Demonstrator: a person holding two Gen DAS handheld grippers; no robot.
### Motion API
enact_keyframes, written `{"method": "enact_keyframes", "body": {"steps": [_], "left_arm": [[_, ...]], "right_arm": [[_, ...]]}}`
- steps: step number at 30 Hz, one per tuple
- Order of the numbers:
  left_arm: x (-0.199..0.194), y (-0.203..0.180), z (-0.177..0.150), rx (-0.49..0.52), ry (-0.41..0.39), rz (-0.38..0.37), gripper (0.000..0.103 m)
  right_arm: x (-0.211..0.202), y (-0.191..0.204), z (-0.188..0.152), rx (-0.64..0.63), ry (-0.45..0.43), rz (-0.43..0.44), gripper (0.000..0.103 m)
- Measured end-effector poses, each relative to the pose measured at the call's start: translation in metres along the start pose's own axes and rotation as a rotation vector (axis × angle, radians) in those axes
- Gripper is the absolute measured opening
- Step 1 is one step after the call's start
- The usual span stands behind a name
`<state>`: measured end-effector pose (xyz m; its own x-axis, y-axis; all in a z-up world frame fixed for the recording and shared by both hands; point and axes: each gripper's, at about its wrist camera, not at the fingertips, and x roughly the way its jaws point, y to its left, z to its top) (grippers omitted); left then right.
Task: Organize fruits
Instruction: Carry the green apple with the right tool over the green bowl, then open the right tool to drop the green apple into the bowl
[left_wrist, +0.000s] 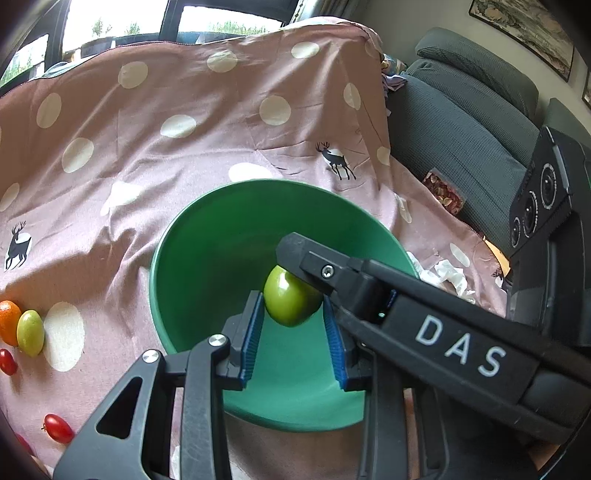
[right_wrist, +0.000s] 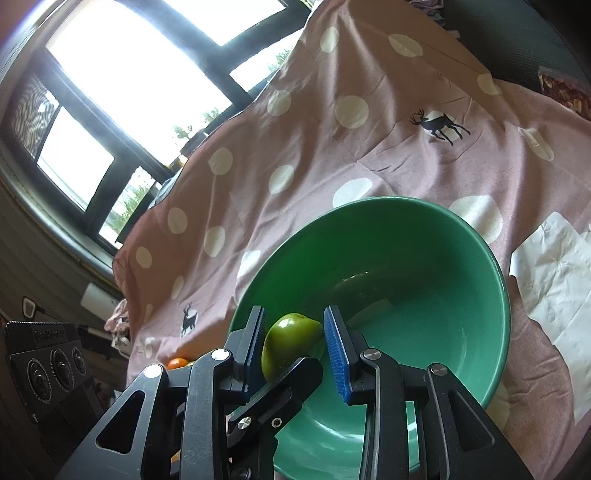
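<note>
A glossy green fruit hangs over the inside of a green bowl. My left gripper is shut on it, blue pads pressing its left and right sides. The right gripper's black finger lies across the top of the fruit. In the right wrist view the same green fruit sits between the blue pads of my right gripper, which is shut on it too. A left gripper finger crosses beneath it. The bowl holds nothing else that I can see.
On the pink dotted cloth, left of the bowl, lie an orange, a yellow-green fruit and two red cherry tomatoes. Crumpled white tissue lies right of the bowl. A dark sofa stands beyond.
</note>
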<state>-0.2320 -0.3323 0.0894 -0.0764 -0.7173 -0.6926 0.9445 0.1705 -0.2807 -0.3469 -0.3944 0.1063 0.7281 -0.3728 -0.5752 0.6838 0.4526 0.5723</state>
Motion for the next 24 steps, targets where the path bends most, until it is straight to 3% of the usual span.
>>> {"method": "enact_keyframes", "body": {"steps": [4,11,24], "left_arm": [[0.004,0.0,-0.001,0.01,0.015,-0.007,0.02],[0.015,0.006,-0.005,0.0,0.041,0.029,0.021],[0.006,0.017,-0.007,-0.033,0.023,0.062,0.021]], "right_arm": [[0.007,-0.001,-0.001,0.001,0.013,-0.01,0.037],[0.016,-0.002,-0.003,-0.034,0.023,-0.108,0.037],[0.019,0.009,-0.004,-0.103,-0.026,-0.168,0.037]]}}
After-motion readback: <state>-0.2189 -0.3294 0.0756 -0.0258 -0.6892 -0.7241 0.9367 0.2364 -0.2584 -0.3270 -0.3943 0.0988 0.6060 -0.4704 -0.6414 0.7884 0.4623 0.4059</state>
